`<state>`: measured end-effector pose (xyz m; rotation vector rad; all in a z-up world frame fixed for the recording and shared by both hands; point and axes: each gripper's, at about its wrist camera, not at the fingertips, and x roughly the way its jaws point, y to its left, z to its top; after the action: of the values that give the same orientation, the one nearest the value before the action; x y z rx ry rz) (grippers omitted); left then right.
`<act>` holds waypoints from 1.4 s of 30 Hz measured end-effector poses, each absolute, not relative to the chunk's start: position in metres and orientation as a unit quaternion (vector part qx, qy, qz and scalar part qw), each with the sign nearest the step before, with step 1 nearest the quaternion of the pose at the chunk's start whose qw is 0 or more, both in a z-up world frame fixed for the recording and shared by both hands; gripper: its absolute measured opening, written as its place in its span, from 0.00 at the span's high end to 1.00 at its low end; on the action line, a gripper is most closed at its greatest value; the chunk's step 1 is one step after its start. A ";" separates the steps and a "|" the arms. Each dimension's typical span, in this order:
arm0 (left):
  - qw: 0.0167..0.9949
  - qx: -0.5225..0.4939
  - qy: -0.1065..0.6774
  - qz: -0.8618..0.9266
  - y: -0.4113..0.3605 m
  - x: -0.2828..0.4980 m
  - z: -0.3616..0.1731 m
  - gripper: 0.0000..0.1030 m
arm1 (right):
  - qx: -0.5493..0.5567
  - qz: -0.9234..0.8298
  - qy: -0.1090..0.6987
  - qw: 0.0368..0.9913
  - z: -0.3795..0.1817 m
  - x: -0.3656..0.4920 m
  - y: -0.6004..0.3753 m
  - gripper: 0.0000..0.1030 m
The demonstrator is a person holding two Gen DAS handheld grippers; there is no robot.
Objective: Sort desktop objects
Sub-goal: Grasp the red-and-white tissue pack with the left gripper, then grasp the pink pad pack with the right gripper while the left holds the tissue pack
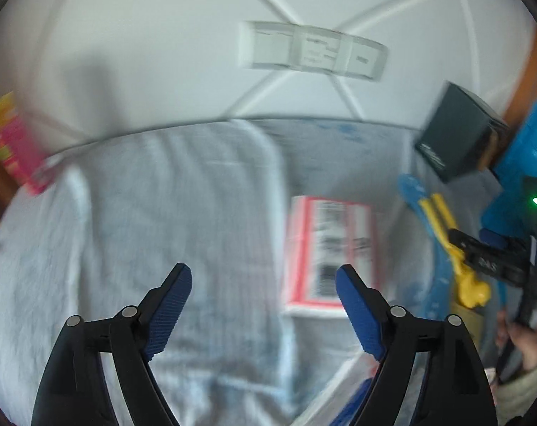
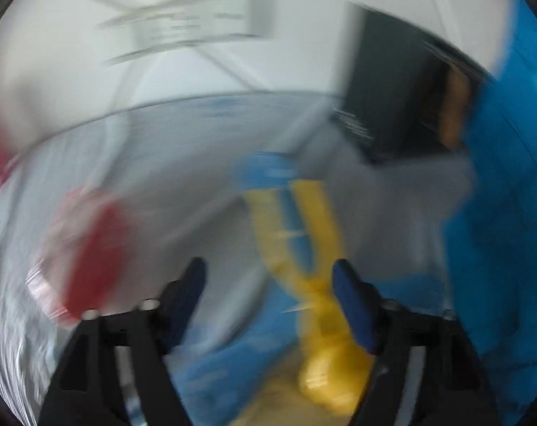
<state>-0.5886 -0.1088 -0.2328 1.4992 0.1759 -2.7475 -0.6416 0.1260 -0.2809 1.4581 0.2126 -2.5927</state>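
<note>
Both views are blurred by motion. My left gripper (image 1: 264, 278) is open above a grey-white cloth (image 1: 162, 230), with nothing between its fingers. A red-bordered white box (image 1: 330, 252) lies flat on the cloth just right of it. Further right sits a blue and yellow toy (image 1: 442, 241). My right gripper (image 2: 270, 277) is open, hovering over the blue and yellow toy (image 2: 304, 245), which lies between and ahead of its fingers. A red box (image 2: 91, 248) smears at its left. In the left wrist view the right gripper (image 1: 481, 255) shows at the right edge over the toy.
A dark box (image 1: 460, 135) stands at the back right, and the dark box (image 2: 403, 88) fills the right wrist view's upper right. A bright blue container (image 1: 531, 156) is beside it. A pink and yellow pack (image 1: 9, 142) stands far left. The wall carries a white socket strip (image 1: 311, 49).
</note>
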 end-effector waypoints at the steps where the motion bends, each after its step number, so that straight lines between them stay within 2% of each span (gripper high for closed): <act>1: -0.012 0.483 0.049 -0.874 -0.096 -0.601 -0.238 0.18 | 0.492 -0.865 0.068 0.075 -0.284 -0.646 0.130 0.16; 4: -0.029 0.502 0.014 -0.864 -0.059 -0.635 -0.252 0.18 | 0.506 -0.858 0.060 0.063 -0.294 -0.659 0.143 0.16; 9: 0.017 0.546 -0.042 -0.837 -0.031 -0.675 -0.284 0.18 | 0.529 -0.846 0.046 0.042 -0.311 -0.681 0.163 0.16; 12: 0.043 0.557 -0.062 -0.827 -0.032 -0.678 -0.299 0.17 | 0.542 -0.839 0.049 0.029 -0.323 -0.684 0.166 0.16; 14: 0.036 0.552 -0.071 -0.830 -0.030 -0.668 -0.297 0.20 | 0.548 -0.833 0.071 0.035 -0.326 -0.676 0.156 0.16; 16: 0.031 0.551 -0.078 -0.831 -0.032 -0.653 -0.295 0.25 | 0.552 -0.827 0.090 0.046 -0.327 -0.667 0.145 0.18; 20: 0.044 0.564 -0.060 -0.822 -0.053 -0.613 -0.292 0.25 | 0.578 -0.804 0.085 0.110 -0.323 -0.625 0.120 0.18; 30: 0.078 0.610 0.009 -0.788 -0.127 -0.435 -0.285 0.26 | 0.606 -0.748 0.098 0.254 -0.307 -0.470 0.037 0.18; 33: 0.086 0.610 0.022 -0.787 -0.142 -0.397 -0.280 0.26 | 0.608 -0.725 0.070 0.315 -0.295 -0.425 0.013 0.18; 37: 0.085 0.586 0.046 -0.804 -0.158 -0.369 -0.258 0.24 | 0.541 -0.805 0.136 0.202 -0.271 -0.395 0.027 0.18; 39: 0.084 0.573 0.057 -0.813 -0.163 -0.357 -0.248 0.20 | 0.504 -0.841 0.170 0.097 -0.261 -0.393 0.060 0.17; 42: 0.069 0.561 0.069 -0.822 -0.158 -0.351 -0.241 0.20 | 0.509 -0.850 0.135 -0.016 -0.262 -0.401 0.115 0.17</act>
<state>-0.3510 -0.1583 -0.2410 1.6888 0.2089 -2.4739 -0.4007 0.1154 -0.2616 1.6155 0.4279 -2.6984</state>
